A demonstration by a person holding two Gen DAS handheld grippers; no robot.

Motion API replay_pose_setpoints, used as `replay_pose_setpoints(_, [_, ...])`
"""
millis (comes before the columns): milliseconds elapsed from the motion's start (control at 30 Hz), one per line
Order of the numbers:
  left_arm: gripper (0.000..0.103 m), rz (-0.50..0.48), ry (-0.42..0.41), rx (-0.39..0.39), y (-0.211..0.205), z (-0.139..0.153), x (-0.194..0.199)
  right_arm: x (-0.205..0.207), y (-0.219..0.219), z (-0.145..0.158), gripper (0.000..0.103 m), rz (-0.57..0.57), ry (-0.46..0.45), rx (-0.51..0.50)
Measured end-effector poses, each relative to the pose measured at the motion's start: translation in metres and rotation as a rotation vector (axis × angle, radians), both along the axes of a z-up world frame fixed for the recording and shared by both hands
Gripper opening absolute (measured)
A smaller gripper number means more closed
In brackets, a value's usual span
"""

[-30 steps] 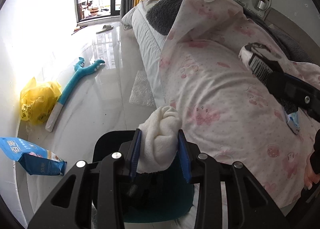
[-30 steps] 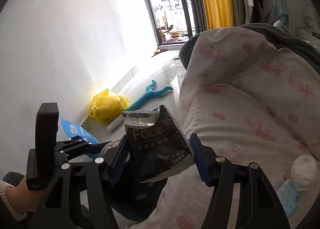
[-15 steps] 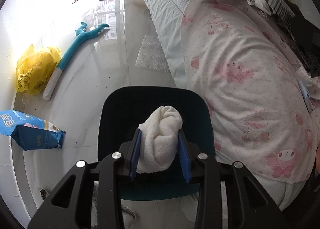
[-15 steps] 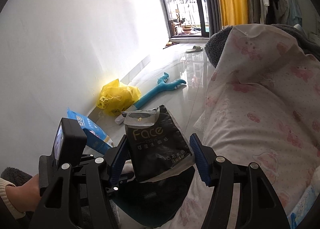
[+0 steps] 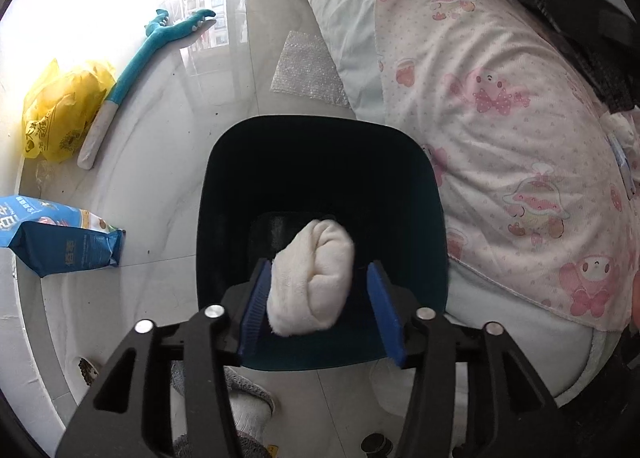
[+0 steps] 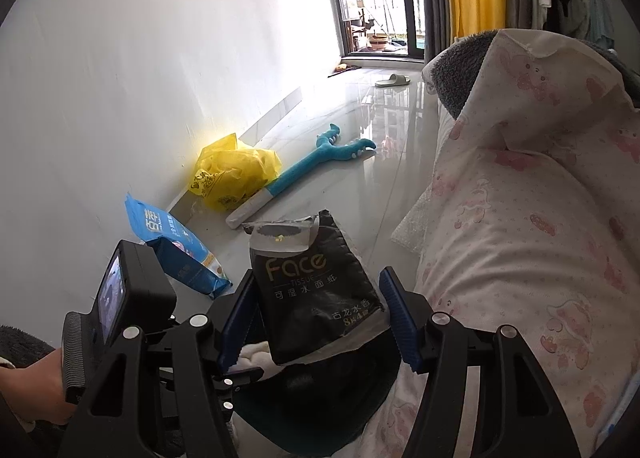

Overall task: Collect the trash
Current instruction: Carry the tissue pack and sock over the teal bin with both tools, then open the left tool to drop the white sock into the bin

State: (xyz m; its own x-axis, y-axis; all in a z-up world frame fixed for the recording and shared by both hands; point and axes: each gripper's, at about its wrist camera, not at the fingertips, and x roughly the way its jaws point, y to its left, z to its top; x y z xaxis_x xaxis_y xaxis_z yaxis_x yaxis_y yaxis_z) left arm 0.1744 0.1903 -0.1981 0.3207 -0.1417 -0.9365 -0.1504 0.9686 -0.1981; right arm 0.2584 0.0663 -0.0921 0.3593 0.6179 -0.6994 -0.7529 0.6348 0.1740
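Observation:
A dark teal bin (image 5: 216,185) stands on the floor beside the bed. Right above its mouth hangs my left gripper (image 5: 320,310), pointing steeply down, its jaws opening. A rolled white cloth wad (image 5: 316,274) sits between them: it leans on the left pad, and a gap shows at the right pad. My right gripper (image 6: 316,322) is shut on a black "Face" tissue pack (image 6: 312,290) with a torn-open top, held just above and behind the bin (image 6: 320,414). The white wad (image 6: 256,354) peeks out below the pack there.
On the floor along the white wall lie a yellow plastic bag (image 5: 60,109), a blue snack bag (image 5: 60,246) and a teal long-handled toy (image 5: 160,33). Bubble wrap (image 5: 308,73) lies by the bed, whose pink-print quilt (image 5: 520,137) fills the right. A slippered foot (image 5: 248,406) is below the bin.
My left gripper sank over the bin and tilted down, then its jaws spread off the white wad. The right gripper carried the tissue pack closer to the bin.

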Motion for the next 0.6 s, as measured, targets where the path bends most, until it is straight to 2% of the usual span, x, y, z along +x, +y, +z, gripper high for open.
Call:
replay_pose_setpoints(33, [0.066,0.005,-0.002,0.001,0.002,0.001,-0.001,0.001,0.002,-0.002,0.063,-0.001,0.002,-0.006])
replay_pose_setpoints(133, [0.077,0.021,-0.020,0.002,0.009,0.003,-0.005,0.001,0.012,-0.010,0.062,0.002,0.009,-0.034])
replay_pose_setpoints(300, [0.080,0.033,-0.063,0.027,0.020,0.010,-0.012,-0.002,0.028,-0.027,0.062,0.016,0.027,-0.083])
replay_pose_setpoints(600, [0.081,0.119,-0.160,0.083,0.049,0.034,-0.027,-0.010,0.054,-0.052,0.062,0.046,0.052,-0.141])
